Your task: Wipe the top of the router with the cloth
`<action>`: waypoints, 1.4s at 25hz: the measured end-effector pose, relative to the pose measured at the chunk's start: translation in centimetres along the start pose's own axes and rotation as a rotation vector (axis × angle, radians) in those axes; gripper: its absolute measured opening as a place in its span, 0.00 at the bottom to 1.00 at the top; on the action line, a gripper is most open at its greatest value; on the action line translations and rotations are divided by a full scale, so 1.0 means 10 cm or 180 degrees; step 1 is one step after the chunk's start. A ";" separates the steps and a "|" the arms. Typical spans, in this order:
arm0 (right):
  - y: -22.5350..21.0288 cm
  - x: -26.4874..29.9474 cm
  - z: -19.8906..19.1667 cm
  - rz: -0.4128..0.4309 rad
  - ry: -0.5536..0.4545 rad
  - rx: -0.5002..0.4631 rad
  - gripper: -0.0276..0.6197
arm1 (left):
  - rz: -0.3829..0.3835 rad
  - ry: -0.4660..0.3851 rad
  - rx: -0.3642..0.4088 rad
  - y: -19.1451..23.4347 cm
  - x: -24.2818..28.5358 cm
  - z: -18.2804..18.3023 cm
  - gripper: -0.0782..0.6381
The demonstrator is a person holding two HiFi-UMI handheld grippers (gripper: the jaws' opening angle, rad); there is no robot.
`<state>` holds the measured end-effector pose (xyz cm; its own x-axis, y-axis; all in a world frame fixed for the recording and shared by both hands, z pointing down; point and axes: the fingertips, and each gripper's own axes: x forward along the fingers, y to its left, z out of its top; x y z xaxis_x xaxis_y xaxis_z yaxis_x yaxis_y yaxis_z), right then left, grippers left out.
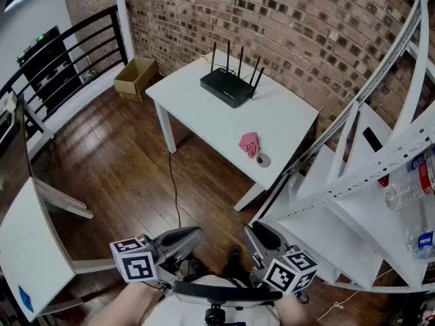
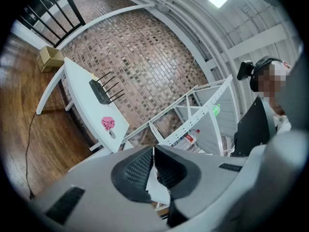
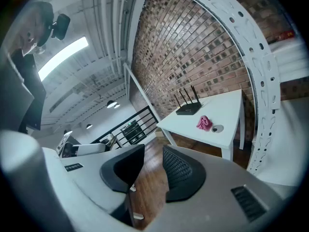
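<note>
Across the wooden floor from the person, the router is sitting at the far side of the white bench. The pink cloth is lying crumpled near its front edge, apart from the router. Wiping is not yet starting; I am judging this the approach. The left gripper is keeping its fingers tip to tip and empty. The right gripper is holding its fingers partly apart around nothing. Next, probably: closing in on the bench and pinching the cloth.
</note>
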<state>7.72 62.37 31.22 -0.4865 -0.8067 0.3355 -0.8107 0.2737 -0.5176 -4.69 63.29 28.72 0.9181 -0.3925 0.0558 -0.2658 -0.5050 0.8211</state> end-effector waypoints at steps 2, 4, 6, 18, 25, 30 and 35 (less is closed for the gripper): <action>-0.01 0.00 0.00 -0.0011 -0.0005 0.0005 0.26 | -0.0004 0.0005 0.0003 0.01 0.00 0.00 0.13; -0.02 0.01 0.00 -0.0021 -0.0018 0.0006 0.26 | -0.0012 0.0010 0.0009 0.02 0.01 0.01 0.13; -0.02 0.02 0.00 -0.0030 -0.0024 0.0003 0.26 | -0.0020 0.0013 0.0008 0.02 0.01 0.02 0.13; -0.36 -0.03 -0.11 -0.0201 0.0141 -0.0025 0.26 | -0.0032 0.0019 -0.0227 0.36 0.28 -0.12 0.13; -0.68 0.15 0.14 -0.0003 0.0219 -0.0033 0.26 | 0.0124 -0.0032 -0.0182 0.38 0.68 0.09 0.13; -0.87 0.35 0.37 0.0261 0.0310 -0.0149 0.26 | 0.0259 -0.0107 -0.0102 0.43 1.06 0.28 0.13; -1.02 0.49 0.45 0.0373 0.0392 -0.0222 0.26 | 0.0317 -0.0147 -0.0103 0.44 1.26 0.29 0.13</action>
<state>15.06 53.21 34.60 -0.6116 -0.6981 0.3722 -0.7647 0.4010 -0.5044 4.83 53.93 31.37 0.8728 -0.4749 0.1125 -0.3448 -0.4370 0.8308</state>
